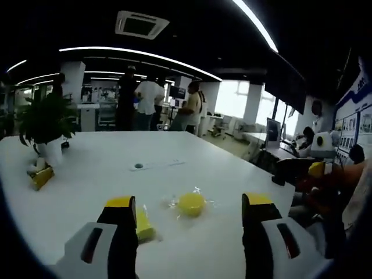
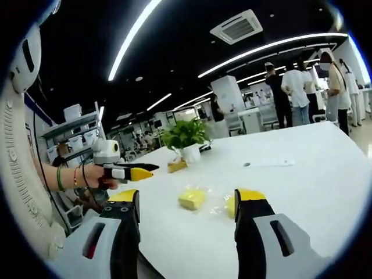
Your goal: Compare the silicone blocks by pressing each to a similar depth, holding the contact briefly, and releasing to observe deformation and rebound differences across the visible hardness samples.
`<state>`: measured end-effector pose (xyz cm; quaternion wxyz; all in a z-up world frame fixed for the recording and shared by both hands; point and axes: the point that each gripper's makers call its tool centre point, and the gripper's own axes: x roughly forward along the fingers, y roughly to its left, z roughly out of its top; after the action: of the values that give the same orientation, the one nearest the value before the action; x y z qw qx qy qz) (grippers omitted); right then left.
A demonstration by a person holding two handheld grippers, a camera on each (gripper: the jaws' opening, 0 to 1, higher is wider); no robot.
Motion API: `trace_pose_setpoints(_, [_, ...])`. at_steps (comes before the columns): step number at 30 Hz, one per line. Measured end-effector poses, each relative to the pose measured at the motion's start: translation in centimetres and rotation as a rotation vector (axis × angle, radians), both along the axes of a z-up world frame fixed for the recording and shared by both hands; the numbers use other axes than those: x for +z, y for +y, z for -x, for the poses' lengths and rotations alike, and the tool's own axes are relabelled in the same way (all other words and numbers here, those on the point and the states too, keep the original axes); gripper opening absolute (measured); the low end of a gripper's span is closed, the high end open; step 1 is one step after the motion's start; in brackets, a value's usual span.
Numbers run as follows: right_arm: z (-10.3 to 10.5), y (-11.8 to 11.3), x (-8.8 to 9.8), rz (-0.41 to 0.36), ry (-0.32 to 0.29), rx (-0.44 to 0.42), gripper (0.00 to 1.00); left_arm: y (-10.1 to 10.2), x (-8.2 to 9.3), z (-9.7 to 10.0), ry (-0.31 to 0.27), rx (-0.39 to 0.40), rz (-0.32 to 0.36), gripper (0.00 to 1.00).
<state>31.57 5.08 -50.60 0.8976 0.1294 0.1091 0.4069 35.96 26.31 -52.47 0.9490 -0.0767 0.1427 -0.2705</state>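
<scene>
In the left gripper view my left gripper (image 1: 190, 212) stands wide open, holding nothing, above the white table (image 1: 104, 168). At 7 o'clock a square yellow block (image 1: 145, 225) is half hidden behind my left jaw. The round yellow block (image 1: 191, 204) lies in clear wrap between the jaws. Wall posters at 3 o'clock are too blurred to read.

In the right gripper view my right gripper (image 2: 186, 206) is likewise wide open and empty. The square block (image 2: 192, 199) lies between the jaws; the round one (image 2: 230, 205) is cut off by my right jaw. A potted plant (image 2: 186, 138) stands at 12 o'clock.
</scene>
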Motion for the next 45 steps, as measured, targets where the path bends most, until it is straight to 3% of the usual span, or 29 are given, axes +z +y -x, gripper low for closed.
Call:
trace_pose_setpoints(7, [3.0,0.1,-1.1,-0.005,0.025,-0.017,0.67,3.1,0.0,5.0,-0.017,0.058,0.055,0.74])
trace_pose_setpoints(14, [4.6,-0.2,-1.7,-0.005,0.042,-0.055,0.72,5.0,0.9,7.2,-0.049,0.114,0.134,0.76])
trace_pose_setpoints(18, [4.9,-0.1,-2.3,0.017,0.054,-0.071,0.75,5.8,0.0,8.2,-0.011,0.111,0.144,0.78])
trace_pose_setpoints(23, [4.9,-0.3,-1.8,0.040,-0.004,-0.118,0.73,7.0,0.0,8.9,-0.007,0.145,0.195,0.77])
trace_pose_setpoints(28, [4.9,-0.7,-1.6,0.028,-0.015,-0.160,0.72,7.0,0.4,8.7,-0.015,0.161,0.213,0.77])
trace_pose_setpoints(35, [4.8,-1.1,-1.6,0.022,-0.018,-0.196,0.71,5.8,0.1,9.0,-0.008,0.098,0.132,0.79])
trace_pose_setpoints(45, [4.4,-0.9,-2.1,0.046,-0.009,-0.186,0.70,6.3,0.5,9.4,-0.015,0.133,0.135,0.78])
